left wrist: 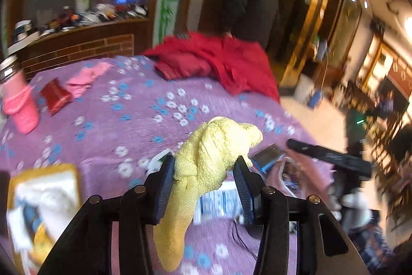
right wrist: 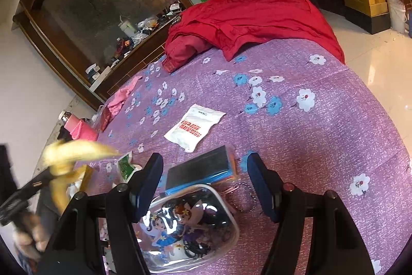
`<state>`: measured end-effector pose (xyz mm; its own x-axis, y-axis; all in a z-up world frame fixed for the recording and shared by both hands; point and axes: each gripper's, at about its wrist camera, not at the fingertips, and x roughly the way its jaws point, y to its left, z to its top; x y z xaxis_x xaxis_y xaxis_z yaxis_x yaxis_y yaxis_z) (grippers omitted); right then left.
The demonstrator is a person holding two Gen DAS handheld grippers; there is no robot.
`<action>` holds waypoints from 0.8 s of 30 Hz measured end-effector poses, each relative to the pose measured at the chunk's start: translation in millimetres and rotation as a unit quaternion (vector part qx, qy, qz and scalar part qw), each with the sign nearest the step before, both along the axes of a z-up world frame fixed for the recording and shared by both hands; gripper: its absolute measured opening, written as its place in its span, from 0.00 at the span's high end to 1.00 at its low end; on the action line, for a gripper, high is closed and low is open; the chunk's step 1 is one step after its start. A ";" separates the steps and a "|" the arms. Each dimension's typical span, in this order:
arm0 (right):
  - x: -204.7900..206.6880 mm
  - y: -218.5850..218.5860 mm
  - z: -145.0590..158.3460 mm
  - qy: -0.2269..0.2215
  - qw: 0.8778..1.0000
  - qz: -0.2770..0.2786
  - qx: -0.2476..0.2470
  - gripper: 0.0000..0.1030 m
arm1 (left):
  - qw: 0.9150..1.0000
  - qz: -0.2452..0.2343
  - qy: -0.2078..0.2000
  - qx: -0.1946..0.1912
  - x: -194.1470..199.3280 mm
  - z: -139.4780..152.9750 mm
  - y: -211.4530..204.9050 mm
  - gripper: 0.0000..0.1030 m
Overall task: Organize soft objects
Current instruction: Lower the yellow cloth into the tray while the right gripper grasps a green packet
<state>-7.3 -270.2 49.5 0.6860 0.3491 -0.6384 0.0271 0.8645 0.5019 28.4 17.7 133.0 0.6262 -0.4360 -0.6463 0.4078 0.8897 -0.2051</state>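
Between the ridged blue pads of the left gripper (left wrist: 204, 172) a pale yellow terry cloth (left wrist: 206, 159) is pinched, lifted clear of the bed; its looped, nubbly pile bunches into a knot above the pads and a long tail hangs down at the near side. From the right wrist view the same cloth shows as a yellow blur at the near left. Below it lies the bed (right wrist: 322, 133), covered in a mottled purple spread printed with white and blue blossoms.

Spread wide and holding nothing, the right gripper (right wrist: 206, 184) hovers over a clear glossy plastic pouch (right wrist: 185, 228) printed with cartoon fairy figures, rounded at its corners, with a thin bead chain (right wrist: 240, 197) just to its right. Just beyond the pouch lies a flat block (right wrist: 200, 169) with a dark top and a blue edge. Farther on sits a white, flat, rectangular packet (right wrist: 194, 126) bearing red printed lines too small to read.

At the far end of the bed a crumpled red garment (right wrist: 252, 17) of smooth woven fabric is heaped. Toward the far left lie a pink knitted piece (left wrist: 87, 79), a small shiny red packet (left wrist: 55, 96) and a bottle in a pink knit sleeve (left wrist: 19, 107).
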 end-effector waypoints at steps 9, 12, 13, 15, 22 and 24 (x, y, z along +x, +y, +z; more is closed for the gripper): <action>-3.4 17.5 12.3 -0.001 1.000 0.014 -0.026 0.35 | 0.992 0.089 -0.037 -0.084 -106.6 13.3 88.7 0.53; -2.6 52.2 39.1 -0.001 0.997 0.070 -0.019 0.35 | 0.988 0.117 -0.034 -0.093 -124.5 9.8 117.3 0.53; 2.7 68.8 47.1 0.010 0.995 0.097 -0.017 0.35 | 0.987 0.129 -0.034 -0.089 -128.2 7.3 125.0 0.53; 18.5 101.2 54.7 0.044 0.988 0.147 -0.014 0.33 | 0.984 0.152 -0.036 -0.086 -135.4 2.9 141.9 0.53; 89.6 227.6 29.8 0.186 0.931 0.249 -0.190 0.33 | 0.973 0.211 -0.010 -0.097 -145.2 -21.6 188.0 0.53; 107.0 246.8 14.2 0.213 0.918 0.255 -0.218 0.33 | 0.969 0.226 0.010 -0.100 -143.9 -31.5 198.4 0.52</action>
<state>99.7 -23.4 63.7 0.1605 0.2034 -0.9659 -0.3229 0.9355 0.1433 -115.5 216.1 101.5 0.7703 -0.2384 -0.5914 -0.0199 0.9180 -0.3960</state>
